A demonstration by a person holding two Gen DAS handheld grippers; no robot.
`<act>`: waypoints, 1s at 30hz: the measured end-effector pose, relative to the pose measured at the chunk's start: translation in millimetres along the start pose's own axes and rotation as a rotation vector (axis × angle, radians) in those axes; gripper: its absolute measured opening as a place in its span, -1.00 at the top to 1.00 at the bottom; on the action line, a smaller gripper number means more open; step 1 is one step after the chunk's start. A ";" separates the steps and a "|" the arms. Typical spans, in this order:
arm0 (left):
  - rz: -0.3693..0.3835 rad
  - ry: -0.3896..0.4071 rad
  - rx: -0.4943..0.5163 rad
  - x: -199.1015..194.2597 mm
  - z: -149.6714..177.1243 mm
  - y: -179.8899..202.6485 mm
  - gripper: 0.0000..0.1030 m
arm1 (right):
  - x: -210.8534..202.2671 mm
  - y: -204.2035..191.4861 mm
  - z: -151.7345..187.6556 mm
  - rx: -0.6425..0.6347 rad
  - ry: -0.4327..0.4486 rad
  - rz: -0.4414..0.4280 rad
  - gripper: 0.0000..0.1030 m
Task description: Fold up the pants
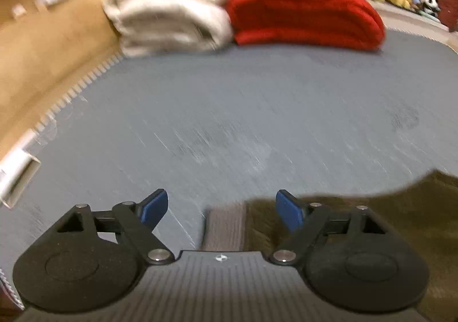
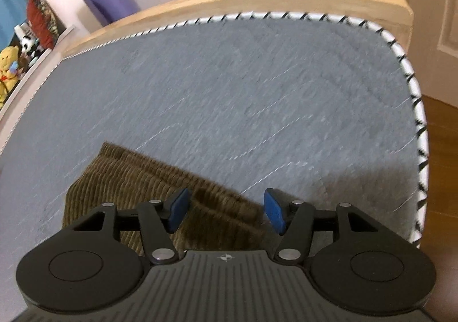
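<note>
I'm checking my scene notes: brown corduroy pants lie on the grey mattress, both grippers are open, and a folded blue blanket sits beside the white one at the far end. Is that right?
Not quite: the blanket beside the white one is red, as the left wrist view shows. The brown corduroy pants do lie on the grey mattress, and the left gripper and right gripper are both open.

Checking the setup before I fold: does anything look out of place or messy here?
Nothing stands out. The brown pants lie on the grey mattress, and both the left gripper and right gripper have jaws open above them. Folded blankets sit stacked at the far end.
</note>
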State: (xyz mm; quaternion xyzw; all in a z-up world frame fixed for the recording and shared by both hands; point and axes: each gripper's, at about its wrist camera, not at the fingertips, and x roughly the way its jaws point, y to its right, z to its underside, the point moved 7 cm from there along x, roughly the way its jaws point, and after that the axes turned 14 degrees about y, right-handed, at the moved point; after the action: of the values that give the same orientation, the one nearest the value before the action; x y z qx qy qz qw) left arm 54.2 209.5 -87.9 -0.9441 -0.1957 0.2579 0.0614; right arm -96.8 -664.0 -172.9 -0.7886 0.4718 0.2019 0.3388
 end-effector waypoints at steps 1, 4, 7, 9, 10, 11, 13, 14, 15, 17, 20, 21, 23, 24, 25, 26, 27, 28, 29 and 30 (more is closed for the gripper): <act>0.024 0.017 -0.031 -4.5 -3.6 -0.2 -0.66 | -1.3 1.9 -2.0 0.003 0.012 0.007 -0.16; 0.184 0.011 -0.131 -13.7 -4.6 16.7 -0.36 | -6.0 8.1 -10.3 0.013 0.058 0.020 -0.16; 0.401 -0.055 -0.139 -24.9 5.1 48.2 0.49 | -9.5 7.9 -17.3 0.024 0.089 -0.009 -0.17; 0.504 -0.102 -0.077 -32.9 15.2 68.9 0.55 | -10.3 5.2 -19.0 0.027 0.089 -0.042 -0.18; 0.534 -0.131 -0.050 -32.2 21.8 75.7 0.55 | -10.4 3.7 -19.3 0.025 0.085 -0.065 -0.18; 0.556 -0.176 -0.027 -29.2 33.4 80.7 0.54 | -10.6 3.4 -20.4 0.023 0.082 -0.078 -0.20; 0.523 -0.300 0.024 -13.0 63.3 84.3 0.52 | -9.8 5.3 -22.9 0.027 0.076 -0.097 -0.25; 0.472 -0.371 0.081 -1.8 84.3 81.7 0.64 | -8.4 7.1 -23.9 0.034 0.068 -0.109 -0.29; 0.484 -0.357 0.109 0.7 89.5 82.1 0.64 | -5.9 8.0 -23.7 0.040 0.054 -0.122 -0.34; 0.483 -0.358 0.090 -1.6 84.1 79.7 0.63 | 0.6 10.5 -21.4 0.041 0.010 -0.154 -0.39; 0.474 -0.328 0.108 -10.7 75.4 83.9 0.13 | 10.6 14.8 -14.3 0.023 -0.053 -0.179 -0.42; 0.463 -0.311 0.148 -9.2 72.5 86.7 -0.19 | 13.0 15.5 -12.2 0.014 -0.069 -0.188 -0.43; 0.451 -0.304 0.199 -8.3 74.3 89.5 -0.24 | 12.2 13.3 -10.7 -0.020 -0.073 -0.208 -0.47; 0.451 -0.307 0.204 -8.1 76.8 87.6 -0.24 | 11.3 11.6 -9.8 -0.038 -0.074 -0.218 -0.50; 0.451 -0.309 0.203 -7.5 77.7 85.6 -0.24 | 10.5 9.0 -8.4 -0.059 -0.078 -0.230 -0.50; 0.451 -0.311 0.195 -7.9 76.1 85.8 -0.24 | 9.2 6.6 -6.2 -0.077 -0.081 -0.238 -0.50; 0.451 -0.311 0.185 -5.8 75.4 84.7 -0.24 | 8.1 3.4 -4.4 -0.098 -0.085 -0.250 -0.50; 0.447 -0.309 0.176 -4.3 74.4 84.3 -0.24 | 6.7 -0.5 -1.1 -0.126 -0.093 -0.264 -0.50; 0.438 -0.303 0.173 -3.2 72.7 82.7 -0.25 | 5.5 -3.7 2.0 -0.153 -0.097 -0.271 -0.48; 0.432 -0.299 0.174 -0.7 72.4 84.0 -0.25 | 4.1 -7.1 4.8 -0.191 -0.097 -0.268 -0.37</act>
State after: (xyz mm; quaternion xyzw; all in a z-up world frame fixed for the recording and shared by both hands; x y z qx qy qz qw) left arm 45.0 133.4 -168.0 -0.9067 0.0259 0.4173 0.0564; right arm -88.6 -660.8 -176.4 -0.8624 0.3242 0.2365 0.3087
